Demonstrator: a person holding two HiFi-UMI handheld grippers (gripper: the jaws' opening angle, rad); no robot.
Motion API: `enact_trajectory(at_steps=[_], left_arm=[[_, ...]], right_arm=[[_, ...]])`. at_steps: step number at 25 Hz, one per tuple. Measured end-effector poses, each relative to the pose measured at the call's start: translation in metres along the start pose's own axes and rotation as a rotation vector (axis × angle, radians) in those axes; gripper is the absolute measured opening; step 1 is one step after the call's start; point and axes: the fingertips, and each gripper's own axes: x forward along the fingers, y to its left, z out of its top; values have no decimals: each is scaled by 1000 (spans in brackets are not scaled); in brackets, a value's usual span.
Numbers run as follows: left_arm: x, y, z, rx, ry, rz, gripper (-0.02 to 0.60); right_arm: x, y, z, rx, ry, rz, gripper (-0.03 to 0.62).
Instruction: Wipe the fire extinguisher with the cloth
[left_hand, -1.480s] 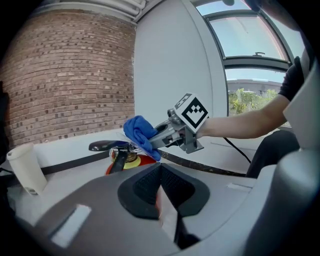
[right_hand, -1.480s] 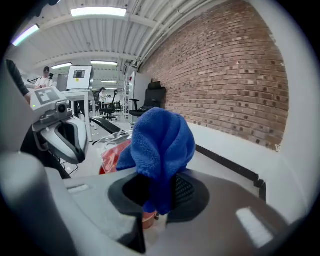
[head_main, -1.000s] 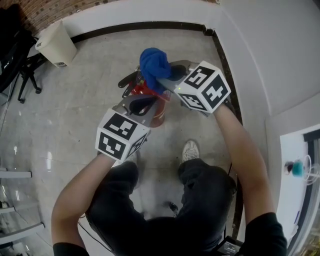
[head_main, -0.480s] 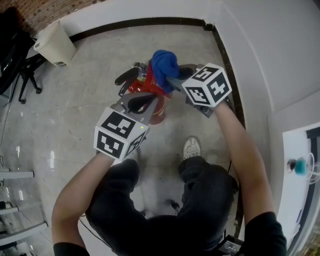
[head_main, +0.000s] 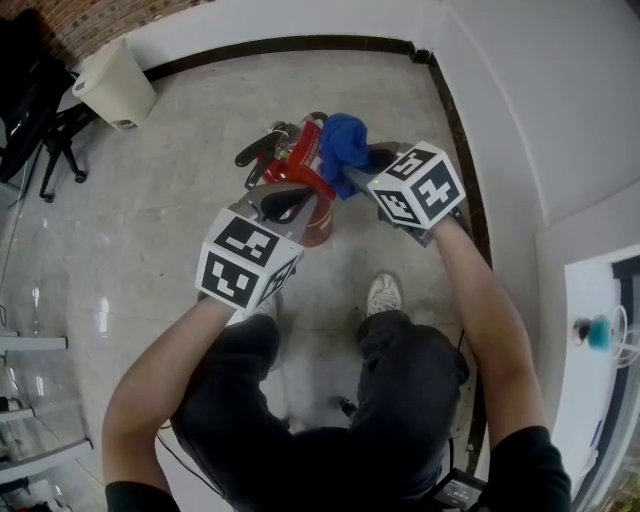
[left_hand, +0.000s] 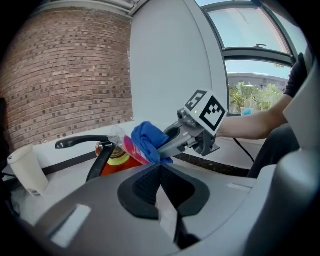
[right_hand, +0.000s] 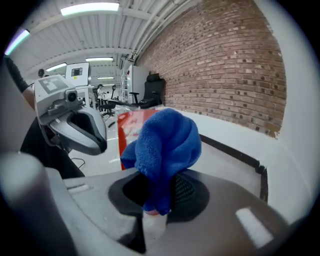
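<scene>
Pale speckled floor is carrying the red fire extinguisher near its far right corner. Right tongs are clamping the bunched blue cloth and holding it against the extinguisher's upper right side, with the forearm stretching forward and down. Left tongs are sitting closed and empty, angling down over the cylinder's near side.
</scene>
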Motion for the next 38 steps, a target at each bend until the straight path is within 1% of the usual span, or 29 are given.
enact_trajectory(at_steps=[3,6,10,13,18,22,23,24,25,27,29,32,35,36,38], left_arm=[[-2,-1,-4,2,18,0,8],[-7,1,-10,-3,31,11,8],[-13,6,-19,-6,51,26,7],[-16,9,-25,-7,64,31,7],[-17,12,-29,1,72,37,6],[-16,16,-23,-1,66,80,8],[-16,16,-22,-4,67,84,16],[-15,16,-23,-8,70,83,71],[-15,15,-23,-12,75,80,104],[-13,13,-26,-9,92,81,148],[-11,12,-30,7,117,84,176],[-10,7,-40,51,179,76,199],[-7,-1,-58,97,255,51,199],[-5,-5,-62,108,269,40,199],[1,-11,-63,126,267,15,198]], right_arm=[[-9,26,29,-77,-41,30,64],[-12,56,52,-133,-82,82,64],[-11,72,60,-164,-99,106,64],[-6,76,46,-167,-74,111,64],[3,73,-1,-122,5,113,64],[2,61,-41,-87,83,101,64],[1,58,-49,-75,94,97,64],[-1,55,-56,-62,102,92,64],[-3,52,-62,-51,106,87,64],[-8,46,-69,-35,109,77,64],[-13,42,-73,-25,107,68,64],[-21,40,-73,-16,96,59,64],[-29,35,-75,-11,86,45,64],[-33,33,-76,-8,84,39,64],[-39,31,-77,-4,82,30,64]])
